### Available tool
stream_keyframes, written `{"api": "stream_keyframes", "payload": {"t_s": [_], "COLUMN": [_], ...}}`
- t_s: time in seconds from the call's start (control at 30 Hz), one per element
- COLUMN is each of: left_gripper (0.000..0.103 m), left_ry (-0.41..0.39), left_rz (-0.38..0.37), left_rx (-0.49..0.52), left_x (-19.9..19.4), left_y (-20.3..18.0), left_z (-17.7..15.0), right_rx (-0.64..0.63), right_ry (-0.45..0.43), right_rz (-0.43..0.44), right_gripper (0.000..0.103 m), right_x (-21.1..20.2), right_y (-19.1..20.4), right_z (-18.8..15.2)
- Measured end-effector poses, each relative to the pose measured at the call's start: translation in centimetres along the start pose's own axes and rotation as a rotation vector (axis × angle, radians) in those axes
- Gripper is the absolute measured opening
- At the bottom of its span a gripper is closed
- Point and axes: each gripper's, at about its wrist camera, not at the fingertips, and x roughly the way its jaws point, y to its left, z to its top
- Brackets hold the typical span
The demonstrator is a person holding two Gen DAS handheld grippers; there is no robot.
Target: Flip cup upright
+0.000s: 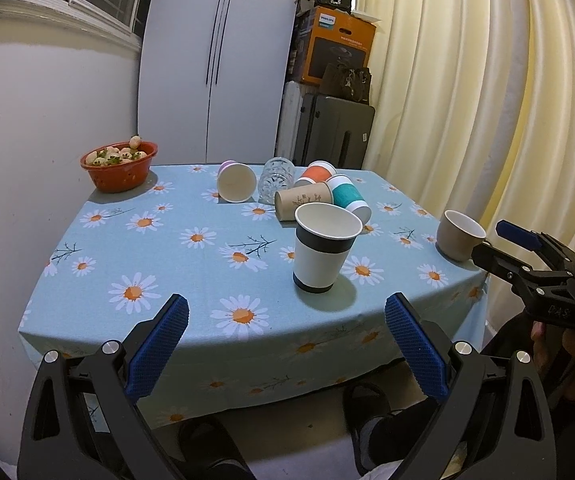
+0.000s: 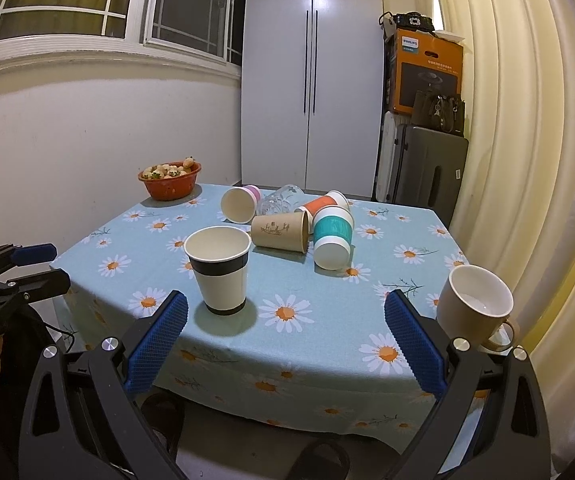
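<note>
Both your left gripper (image 1: 286, 344) and right gripper (image 2: 286, 342) are released, facing one upright, empty paper cup (image 1: 324, 248) on the daisy cloth (image 1: 167, 256).

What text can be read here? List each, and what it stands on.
"PHILIPS": on the orange box, top corner.
"DAS": on the right gripper, seen from the left wrist.
Other print on the box, the suitcase sticker and the brown cup drawing: too small to read.

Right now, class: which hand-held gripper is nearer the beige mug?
Right. The right hand-held gripper has the beige mug just beyond its right finger; the left hand-held gripper sits farther left, mug well away.
</note>
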Motion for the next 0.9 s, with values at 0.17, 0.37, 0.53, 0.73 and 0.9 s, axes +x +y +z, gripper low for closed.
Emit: {"api": "stream_keyframes", "payload": {"t_s": [0.17,0.37,0.53,0.73,0.9], "left_gripper": [0.096,0.096,0.096,0.096,0.096], "left_ry": [0.001,-0.004,-0.005,-0.003,-0.003], "left_rz": [-0.001,-0.005,-0.006,-0.005,-0.008], "left_rx": [0.002,0.004,0.004,0.007,0.008], "left_x": [0.02,-0.02,-0.11,-0.17,-0.16], "left_y": [-0.05,-0.03,-0.03,0.02,0.06], "left_z": [0.0,0.05,0.09,0.11,0.16], "right_rx": [-0.002,-0.002,-0.002,-0.001,-0.001], "right_ry": [0.004,0.008,0.008,0.01,0.01], "right_rz": [0.0,0.0,0.0,0.0,0.0], "right_gripper": [0.098,0.098,0.098,0.098,0.098], "right_x": [0.15,0.33,0.35,0.39,0.41], "right_y": [0.04,0.04,0.04,0.03,0.0], "right_z": [-0.03,-0.14,-0.18,-0.16,-0.18]}}
